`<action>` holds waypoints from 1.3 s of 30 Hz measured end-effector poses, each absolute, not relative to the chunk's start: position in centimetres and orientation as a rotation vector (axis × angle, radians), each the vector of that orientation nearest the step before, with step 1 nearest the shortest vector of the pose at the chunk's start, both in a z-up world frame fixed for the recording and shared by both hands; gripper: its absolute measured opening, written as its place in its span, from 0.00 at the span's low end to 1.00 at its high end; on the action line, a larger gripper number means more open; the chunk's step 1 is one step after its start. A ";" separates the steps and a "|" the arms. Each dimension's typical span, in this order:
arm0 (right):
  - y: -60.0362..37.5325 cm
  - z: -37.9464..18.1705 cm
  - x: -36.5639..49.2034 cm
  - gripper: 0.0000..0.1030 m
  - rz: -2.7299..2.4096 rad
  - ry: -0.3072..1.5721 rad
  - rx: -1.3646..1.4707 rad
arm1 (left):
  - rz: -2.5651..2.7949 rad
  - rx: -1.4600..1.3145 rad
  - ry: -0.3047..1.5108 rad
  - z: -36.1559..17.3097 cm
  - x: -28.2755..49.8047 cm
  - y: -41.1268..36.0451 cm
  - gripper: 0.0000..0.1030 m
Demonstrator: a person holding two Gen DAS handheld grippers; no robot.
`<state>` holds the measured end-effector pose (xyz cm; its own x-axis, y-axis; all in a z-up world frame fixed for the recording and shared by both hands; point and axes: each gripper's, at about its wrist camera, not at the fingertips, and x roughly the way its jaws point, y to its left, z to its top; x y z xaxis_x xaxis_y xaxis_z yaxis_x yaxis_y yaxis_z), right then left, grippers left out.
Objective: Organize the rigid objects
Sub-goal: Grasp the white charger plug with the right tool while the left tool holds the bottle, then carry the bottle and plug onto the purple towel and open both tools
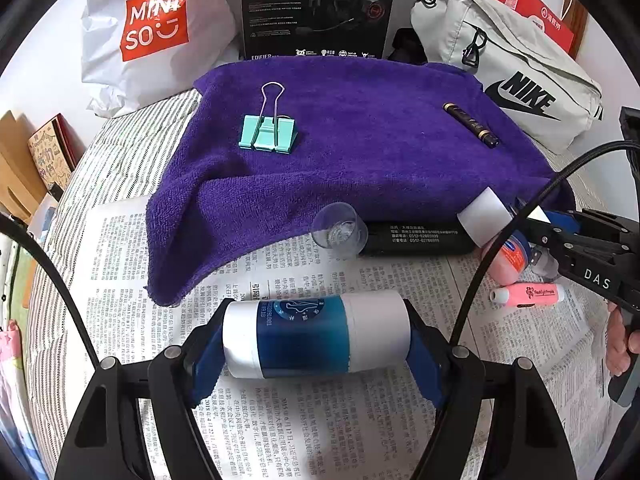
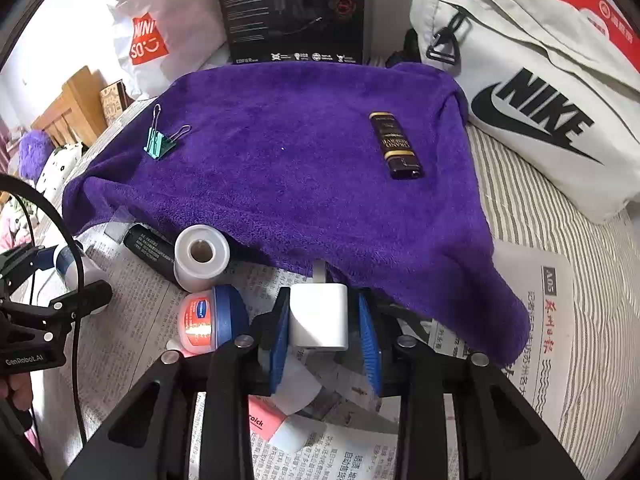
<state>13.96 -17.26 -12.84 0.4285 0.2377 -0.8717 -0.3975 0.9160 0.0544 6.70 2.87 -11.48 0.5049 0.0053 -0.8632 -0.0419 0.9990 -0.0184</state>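
Note:
My left gripper (image 1: 316, 344) is shut on a blue and white bottle (image 1: 316, 334), held crosswise by its ends above the newspaper (image 1: 320, 420). Between the pads of my right gripper (image 2: 324, 332) sits a white charger cube (image 2: 318, 316). Its left side touches the left pad, and a thin dark gap shows at the right pad. On the purple towel (image 1: 360, 152) lie a mint binder clip (image 1: 267, 132) and a dark lighter with gold bands (image 2: 396, 146). A white roll (image 2: 202, 256), a black tube (image 1: 412, 238), a clear cup (image 1: 338, 228), a lip-balm jar (image 2: 212, 316) and a pink highlighter (image 1: 528, 294) lie at the towel's near edge.
Behind the towel stand a white Miniso bag (image 1: 148, 32), a black headset box (image 1: 316, 4) and a grey Nike bag (image 1: 512, 68). Striped bedding (image 2: 560, 260) lies under the newspaper. A cable (image 1: 500, 240) crosses the left wrist view.

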 end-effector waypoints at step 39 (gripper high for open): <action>-21.5 -8.6 14.9 0.25 0.409 1.017 -0.067 | 0.033 -0.099 0.961 -7.2 7.9 7.0 0.74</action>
<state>14.94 -21.49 -8.62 0.4567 0.3010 -0.8371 -0.3628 0.9222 0.1336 7.89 6.97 -7.16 0.5724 -0.0156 -0.8198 -0.0719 0.9950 -0.0692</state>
